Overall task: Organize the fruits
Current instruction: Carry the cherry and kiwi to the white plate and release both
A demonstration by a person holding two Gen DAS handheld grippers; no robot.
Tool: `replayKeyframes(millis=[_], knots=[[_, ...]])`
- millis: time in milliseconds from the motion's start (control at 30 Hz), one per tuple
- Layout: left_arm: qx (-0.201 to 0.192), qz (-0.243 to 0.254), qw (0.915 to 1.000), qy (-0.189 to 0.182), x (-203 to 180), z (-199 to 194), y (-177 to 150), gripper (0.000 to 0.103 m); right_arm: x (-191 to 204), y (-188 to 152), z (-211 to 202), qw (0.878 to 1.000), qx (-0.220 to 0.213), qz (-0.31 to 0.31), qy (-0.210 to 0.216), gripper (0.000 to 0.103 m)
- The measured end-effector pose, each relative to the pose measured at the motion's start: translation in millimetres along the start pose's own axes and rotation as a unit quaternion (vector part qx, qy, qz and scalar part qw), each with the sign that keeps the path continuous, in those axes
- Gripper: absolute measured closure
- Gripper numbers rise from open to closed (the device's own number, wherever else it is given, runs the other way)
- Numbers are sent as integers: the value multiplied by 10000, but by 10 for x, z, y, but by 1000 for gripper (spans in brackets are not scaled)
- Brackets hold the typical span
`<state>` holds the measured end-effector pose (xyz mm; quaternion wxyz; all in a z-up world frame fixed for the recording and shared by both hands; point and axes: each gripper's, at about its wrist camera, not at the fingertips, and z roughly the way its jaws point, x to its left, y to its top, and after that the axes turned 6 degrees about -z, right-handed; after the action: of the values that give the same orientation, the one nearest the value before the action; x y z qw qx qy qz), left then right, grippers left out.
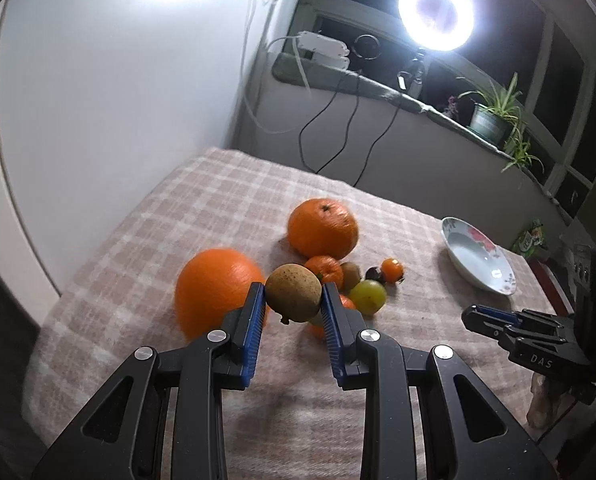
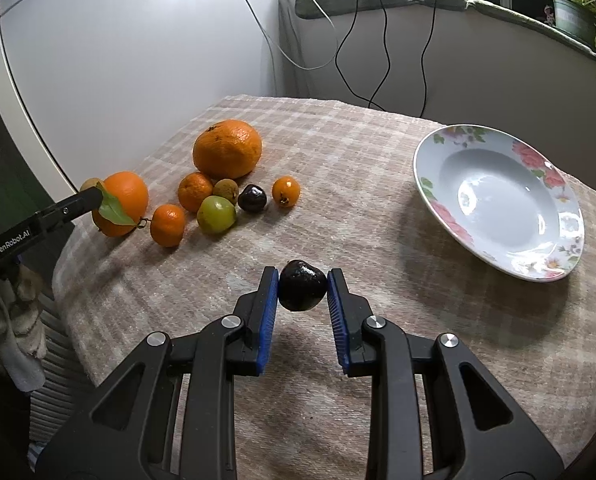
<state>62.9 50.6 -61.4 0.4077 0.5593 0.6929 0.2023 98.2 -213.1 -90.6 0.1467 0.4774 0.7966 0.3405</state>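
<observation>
My left gripper (image 1: 293, 298) is shut on a brown kiwi (image 1: 294, 293), held above the checked tablecloth (image 1: 202, 200). Behind it lie two big oranges (image 1: 323, 229) (image 1: 214, 288), a small mandarin (image 1: 327, 269), a green fruit (image 1: 368, 297), a tiny orange fruit (image 1: 392, 269) and a dark one (image 1: 375, 274). My right gripper (image 2: 302, 292) is shut on a dark round fruit (image 2: 301, 290), lifted over the cloth, left of the flowered white plate (image 2: 498, 200). The fruit pile (image 2: 218, 196) sits at far left in the right wrist view, with the left gripper's finger (image 2: 78, 204) reaching in beside a leafy orange (image 2: 121, 203).
A ring light (image 1: 436, 14) glares from the windowsill, where potted plants (image 1: 494, 114) and cables (image 2: 382, 40) sit. A white wall panel (image 1: 98, 100) borders the table on the left. The cloth between the pile and the plate is bare (image 2: 346, 184).
</observation>
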Motion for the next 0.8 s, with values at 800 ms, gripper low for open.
replayKeyframes(millis=[800], knots=[[314,1070,9866,-1194,-1357,601,137,76,-765,29,-399,9957,-377,551,-638,77]])
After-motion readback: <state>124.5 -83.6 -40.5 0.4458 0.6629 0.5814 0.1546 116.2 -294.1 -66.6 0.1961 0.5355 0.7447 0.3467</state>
